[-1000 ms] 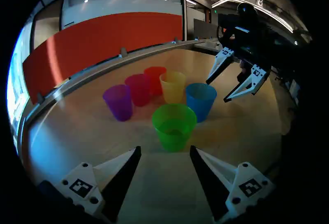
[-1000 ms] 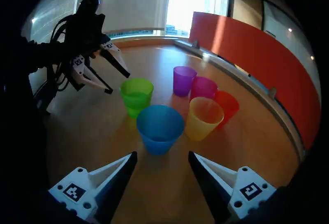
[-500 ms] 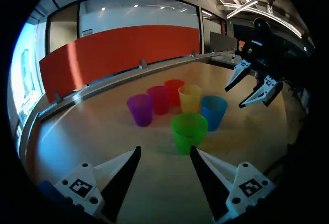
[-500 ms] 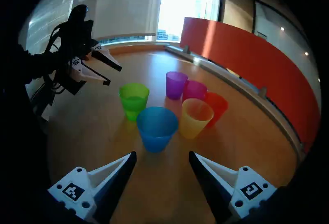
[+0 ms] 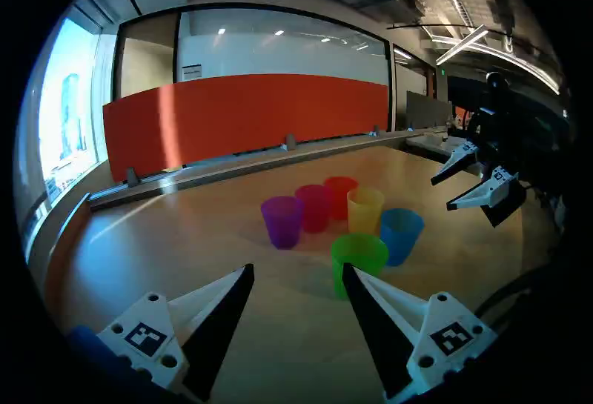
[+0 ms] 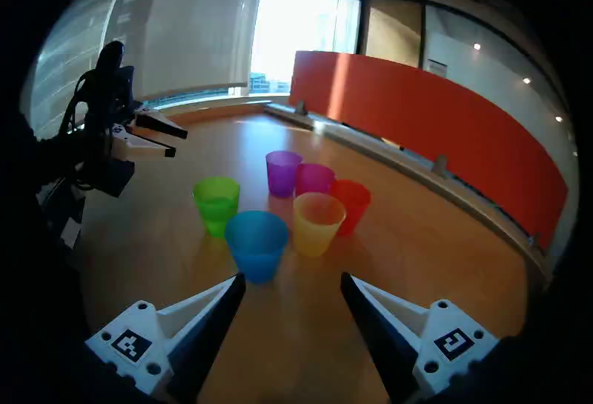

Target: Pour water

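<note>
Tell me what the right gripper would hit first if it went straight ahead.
Probably the blue cup, nearest ahead of the right gripper and slightly left of centre; the yellow cup stands farther right. Height is unclear.

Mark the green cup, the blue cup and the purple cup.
green cup (image 6: 216, 219): right gripper view, front outer wall.
blue cup (image 6: 257, 263): right gripper view, front outer wall.
purple cup (image 5: 283, 233): left gripper view, front outer wall.

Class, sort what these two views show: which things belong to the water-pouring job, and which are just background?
Job: green cup, blue cup, yellow cup, red cup, pink cup, purple cup; left gripper, right gripper, both open.

Background: wooden table, orange partition, window.
</note>
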A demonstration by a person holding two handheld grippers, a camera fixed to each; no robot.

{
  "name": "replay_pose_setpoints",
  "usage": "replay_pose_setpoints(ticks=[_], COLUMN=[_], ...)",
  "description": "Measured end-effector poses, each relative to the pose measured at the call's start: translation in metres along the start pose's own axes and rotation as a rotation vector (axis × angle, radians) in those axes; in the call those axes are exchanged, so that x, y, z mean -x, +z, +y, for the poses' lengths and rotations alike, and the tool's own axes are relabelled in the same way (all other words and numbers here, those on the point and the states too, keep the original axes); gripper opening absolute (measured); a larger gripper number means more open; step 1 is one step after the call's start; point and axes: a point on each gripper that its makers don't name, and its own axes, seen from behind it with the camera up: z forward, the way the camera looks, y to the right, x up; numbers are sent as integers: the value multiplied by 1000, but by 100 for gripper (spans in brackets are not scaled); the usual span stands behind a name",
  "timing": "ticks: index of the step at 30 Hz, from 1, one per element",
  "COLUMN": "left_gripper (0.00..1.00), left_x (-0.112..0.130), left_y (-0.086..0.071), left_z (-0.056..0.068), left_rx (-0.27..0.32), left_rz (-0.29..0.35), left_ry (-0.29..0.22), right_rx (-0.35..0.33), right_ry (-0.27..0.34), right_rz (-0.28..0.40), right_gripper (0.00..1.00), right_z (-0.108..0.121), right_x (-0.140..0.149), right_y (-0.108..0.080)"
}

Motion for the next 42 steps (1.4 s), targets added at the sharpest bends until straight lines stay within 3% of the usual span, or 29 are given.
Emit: replay_pose_setpoints(ticks=[13, 20, 29, 42], left_gripper=[88, 88, 88, 88], left_x=[-13, -23, -32, -49], left_y=[-19, -30, -39, -49], left_z=[-11, -19, -21, -32], left_rx=[-87, -149, -192, -265], left_rz=[84, 139, 197, 286], left_ry=[-53, -64, -85, -116], right_rx=[140, 280, 479, 641], right_ry=[61, 71, 91, 205], right_rz=[112, 196, 342, 476], right_gripper=[99, 100, 100, 100], right_z=[28, 54, 86, 112], right_x=[-12, -31, -57, -63], right_y=[-21, -35, -56, -83])
